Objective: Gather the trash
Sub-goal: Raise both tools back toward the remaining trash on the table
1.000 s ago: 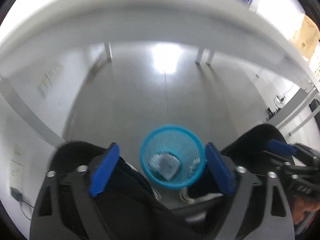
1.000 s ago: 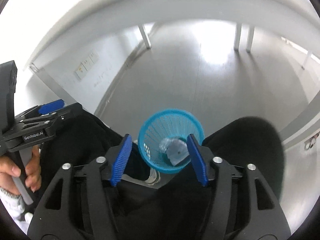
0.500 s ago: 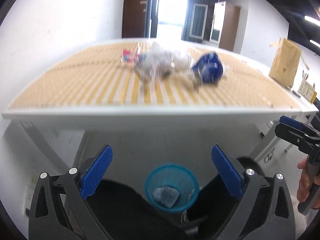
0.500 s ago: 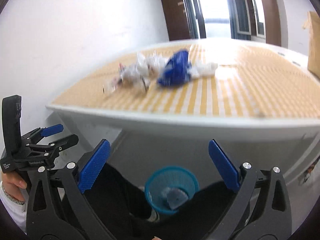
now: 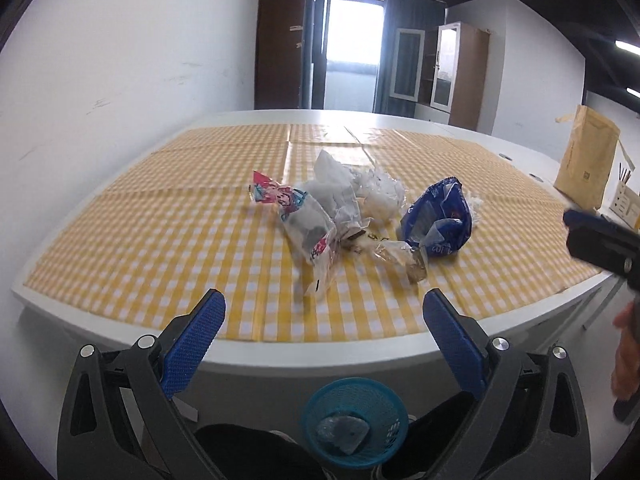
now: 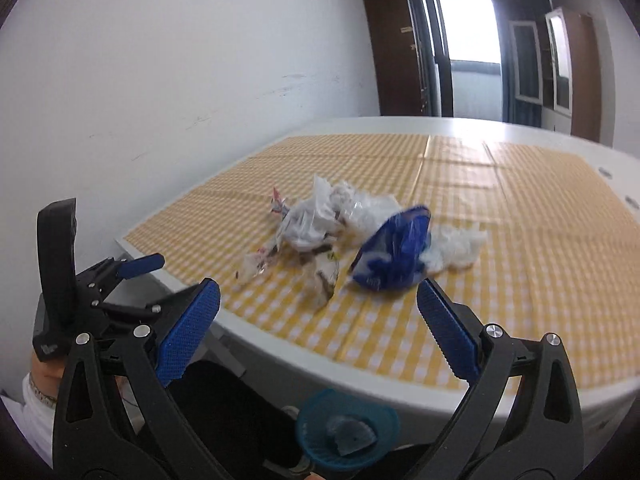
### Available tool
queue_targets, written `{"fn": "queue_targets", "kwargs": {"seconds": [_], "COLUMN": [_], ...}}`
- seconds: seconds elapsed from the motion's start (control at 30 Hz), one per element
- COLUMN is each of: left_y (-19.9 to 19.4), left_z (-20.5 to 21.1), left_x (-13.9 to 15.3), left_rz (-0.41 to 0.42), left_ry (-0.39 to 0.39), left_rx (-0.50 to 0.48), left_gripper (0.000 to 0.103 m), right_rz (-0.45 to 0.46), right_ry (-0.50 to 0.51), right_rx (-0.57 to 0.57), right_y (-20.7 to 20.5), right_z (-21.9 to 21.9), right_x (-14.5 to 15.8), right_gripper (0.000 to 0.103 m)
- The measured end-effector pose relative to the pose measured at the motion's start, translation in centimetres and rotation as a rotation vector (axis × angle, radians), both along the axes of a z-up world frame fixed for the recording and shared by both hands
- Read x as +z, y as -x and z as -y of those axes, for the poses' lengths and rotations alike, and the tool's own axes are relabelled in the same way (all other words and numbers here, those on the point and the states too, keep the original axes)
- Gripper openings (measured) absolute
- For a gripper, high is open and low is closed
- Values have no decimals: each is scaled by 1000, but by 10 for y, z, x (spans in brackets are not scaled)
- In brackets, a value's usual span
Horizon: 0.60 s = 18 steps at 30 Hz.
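1. Two pairs of blue ribbed pads, both spread wide with nothing between them: my left gripper (image 5: 324, 320) and my right gripper (image 6: 318, 312) each hang just short of the table's near edge, above my lap.
2. Nearest my left gripper lies the clear plastic wrapper with pink and blue cartoon print (image 5: 298, 216), flat and crinkled. I judge it almost weightless and slippery, so I would pinch a bunched fold rather than a flat face.
3. The crumpled dark blue foil snack bag (image 6: 394, 256) sits closest to my right gripper. It looks puffed, springy and light; a ridge of its creased top should hold best.
4. Between them is a small clear packet with brown remains (image 5: 404, 260), and behind, crumpled white tissue and film (image 5: 376, 196), soft and likely to drag neighbours along.
5. All of it rests mid-way across the yellow-and-white checked tablecloth (image 5: 160, 240).
6. Below the table edge stands the round blue mesh waste basket (image 5: 320, 404), already holding one grey wad (image 5: 342, 434).
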<state>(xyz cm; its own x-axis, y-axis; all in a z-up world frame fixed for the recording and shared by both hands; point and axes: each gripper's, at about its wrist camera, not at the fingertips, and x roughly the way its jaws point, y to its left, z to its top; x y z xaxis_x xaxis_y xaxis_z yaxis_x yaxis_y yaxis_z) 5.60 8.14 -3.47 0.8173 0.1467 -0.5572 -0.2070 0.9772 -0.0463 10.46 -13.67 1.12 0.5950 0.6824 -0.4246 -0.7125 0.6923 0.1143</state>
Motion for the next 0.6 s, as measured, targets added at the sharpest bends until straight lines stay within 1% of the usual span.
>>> {"fn": "queue_targets", "kwargs": {"seconds": [0.1, 0.3, 0.4, 0.47, 0.6], "left_y": [-10, -36, -53, -62, -70], "left_z": [-7, -18, -21, -23, -29], "left_x": [-1, -13, -18, -20, -27], "left_rz": [-8, -36, -52, -61, -66], "left_ry": [16, 34, 32, 34, 70], "left_rx": [6, 1, -13, -19, -41], "left_gripper": [97, 96, 92, 90, 89], "right_rz": [13, -7, 24, 26, -22], "right_ry": [30, 111, 167, 190, 238], "right_rx": [5, 16, 6, 10, 22], "right_y": [-19, -61, -76, -88, -117], "right_z": [-14, -47, -62, -71, -91], "right_x": [11, 9, 12, 14, 9], "right_gripper": [94, 94, 93, 92, 84]}}
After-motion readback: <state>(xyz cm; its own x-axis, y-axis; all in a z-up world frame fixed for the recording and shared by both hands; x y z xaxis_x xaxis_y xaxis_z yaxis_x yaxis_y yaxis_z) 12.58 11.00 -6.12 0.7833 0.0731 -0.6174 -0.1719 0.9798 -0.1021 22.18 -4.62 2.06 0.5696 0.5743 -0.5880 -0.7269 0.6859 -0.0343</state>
